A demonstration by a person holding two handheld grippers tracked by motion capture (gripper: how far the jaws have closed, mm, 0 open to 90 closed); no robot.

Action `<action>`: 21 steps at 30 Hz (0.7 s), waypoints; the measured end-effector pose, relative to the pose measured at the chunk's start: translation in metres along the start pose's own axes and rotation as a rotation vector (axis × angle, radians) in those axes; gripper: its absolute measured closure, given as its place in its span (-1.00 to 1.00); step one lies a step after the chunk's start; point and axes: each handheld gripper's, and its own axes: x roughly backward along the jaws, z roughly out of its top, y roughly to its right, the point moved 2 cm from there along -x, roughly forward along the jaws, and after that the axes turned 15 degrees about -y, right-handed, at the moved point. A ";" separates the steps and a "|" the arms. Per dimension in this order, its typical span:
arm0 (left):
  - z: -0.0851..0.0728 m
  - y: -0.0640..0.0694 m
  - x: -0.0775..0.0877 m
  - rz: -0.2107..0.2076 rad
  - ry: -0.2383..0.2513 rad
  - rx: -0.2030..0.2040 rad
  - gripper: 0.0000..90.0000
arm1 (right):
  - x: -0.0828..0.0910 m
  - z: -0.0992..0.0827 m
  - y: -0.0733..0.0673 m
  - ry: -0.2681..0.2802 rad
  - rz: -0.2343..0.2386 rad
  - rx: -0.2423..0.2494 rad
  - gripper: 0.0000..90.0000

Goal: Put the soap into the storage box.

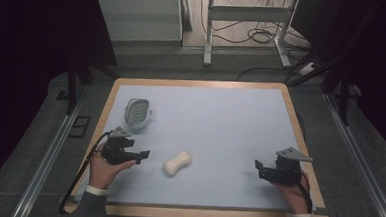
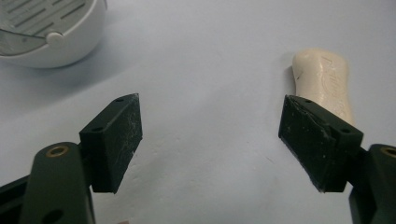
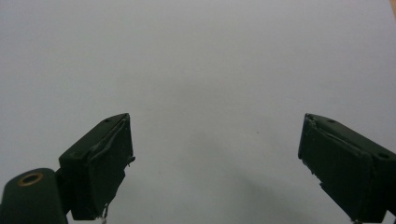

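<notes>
A cream bar of soap (image 1: pixel 177 163) lies on the pale blue mat near the front middle. In the left gripper view the bar of soap (image 2: pixel 324 81) sits just beyond the right jaw. A white soap dish (image 1: pixel 137 113) with a slotted insert rests at the left of the mat, and the soap dish (image 2: pixel 46 32) fills the top left corner of that view. My left gripper (image 1: pixel 142 156) is open, a short way left of the soap, with nothing between its jaws. My right gripper (image 1: pixel 259 169) is open over bare mat at the right.
The blue mat (image 1: pixel 220 120) covers a wooden table (image 1: pixel 197 82) whose rim shows around it. Beyond the far edge stand a white cabinet (image 1: pixel 138 15) and a metal frame (image 1: pixel 245 21) with loose cables on the floor.
</notes>
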 end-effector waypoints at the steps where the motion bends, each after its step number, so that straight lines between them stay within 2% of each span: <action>1: 0.001 0.001 0.003 -0.001 -0.007 -0.007 -0.51 | 0.000 0.000 0.000 0.001 0.000 -0.001 -0.78; 8: 0.004 0.002 0.012 0.011 -0.044 -0.035 -0.54 | 0.002 -0.002 0.001 0.002 -0.009 -0.002 -0.78; 14: 0.010 0.007 0.020 0.015 -0.028 -0.044 -0.54 | 0.003 -0.003 0.001 0.000 -0.012 0.001 -0.78; 21: 0.018 0.016 0.022 0.015 -0.051 -0.080 -0.54 | 0.004 -0.004 0.003 -0.005 -0.010 -0.005 -0.78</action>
